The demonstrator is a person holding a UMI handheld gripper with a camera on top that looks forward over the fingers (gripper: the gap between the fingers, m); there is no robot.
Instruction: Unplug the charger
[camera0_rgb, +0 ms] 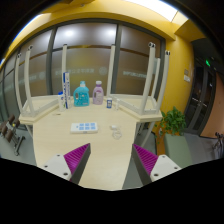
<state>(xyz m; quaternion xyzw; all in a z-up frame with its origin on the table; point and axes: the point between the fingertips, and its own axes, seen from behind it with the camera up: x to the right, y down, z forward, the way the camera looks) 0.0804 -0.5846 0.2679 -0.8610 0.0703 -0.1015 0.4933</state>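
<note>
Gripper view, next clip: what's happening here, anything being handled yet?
Nothing is held yet. The tongs are open and empty above the near end of a long pale table. Well beyond them a small white power strip lies flat on the table, and at the far end stand a blue bottle and a pink bottle. A potted plant stands beside the table. I can't make out a charger from here.

Handheld two-finger gripper [110, 160], dark grey/black fingers, blocky and angular, flaring wider toward the near end. Each finger carries a bright magenta pad [75, 153] on its inner face, surface ribbed with fine diagonal ridges. No hand, sleeve, cables, screws or markings visible.
</note>
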